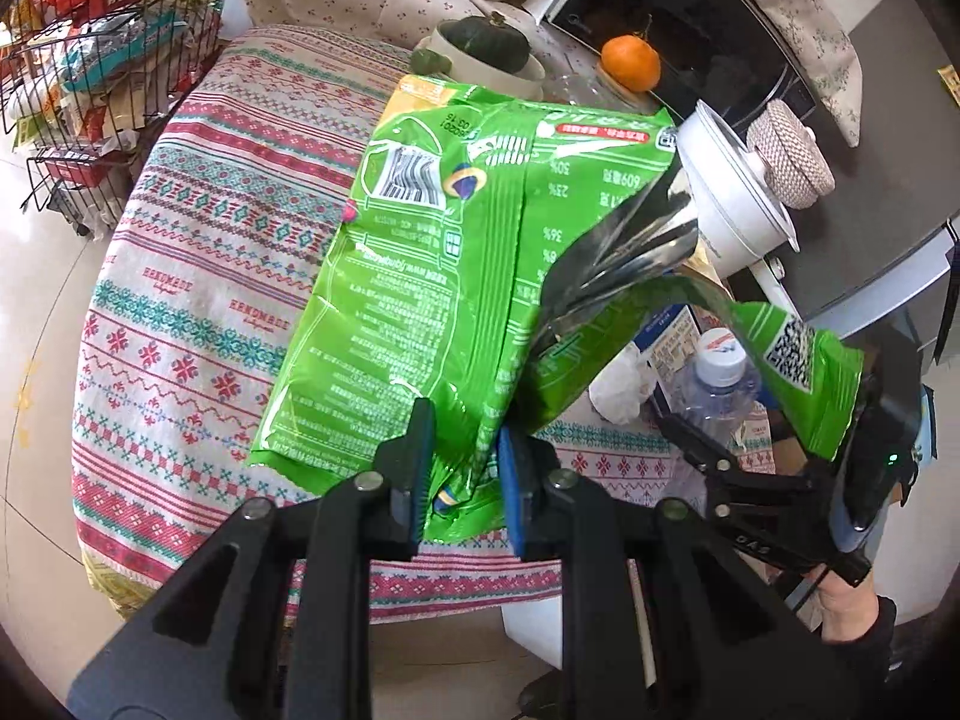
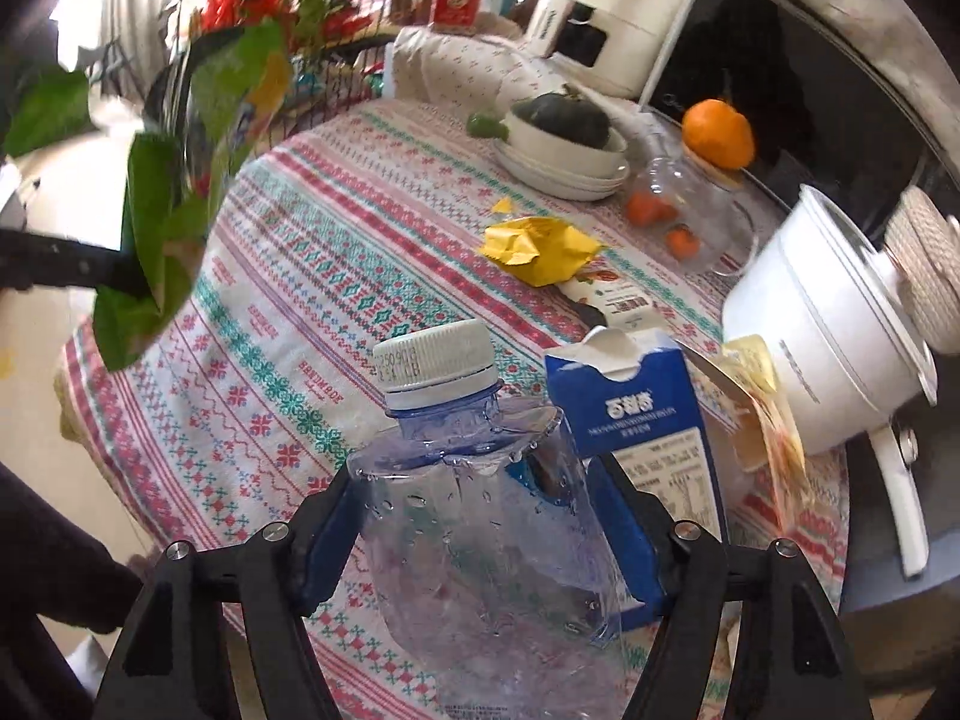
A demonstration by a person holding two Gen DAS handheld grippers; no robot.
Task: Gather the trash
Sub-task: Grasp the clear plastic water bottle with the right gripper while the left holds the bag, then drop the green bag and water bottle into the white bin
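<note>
My left gripper [image 1: 462, 468] is shut on the bottom edge of a large green snack bag [image 1: 420, 276], torn open with its silver inside showing, held above the patterned tablecloth [image 1: 198, 312]. The bag also shows blurred at the left of the right wrist view [image 2: 168, 192]. My right gripper [image 2: 480, 516] is shut on a clear plastic water bottle [image 2: 474, 480] with a white cap, held upright. The bottle and right gripper show in the left wrist view [image 1: 717, 384]. A yellow wrapper [image 2: 540, 246] and a blue-and-white carton [image 2: 636, 396] lie on the table.
A white electric pot [image 2: 828, 342] stands at the right. White bowls with a dark squash [image 2: 564, 138], an orange [image 2: 717, 132], a glass jar [image 2: 690, 216], a crumpled white tissue [image 1: 621, 390] and a wire snack rack [image 1: 90, 78] are around the table.
</note>
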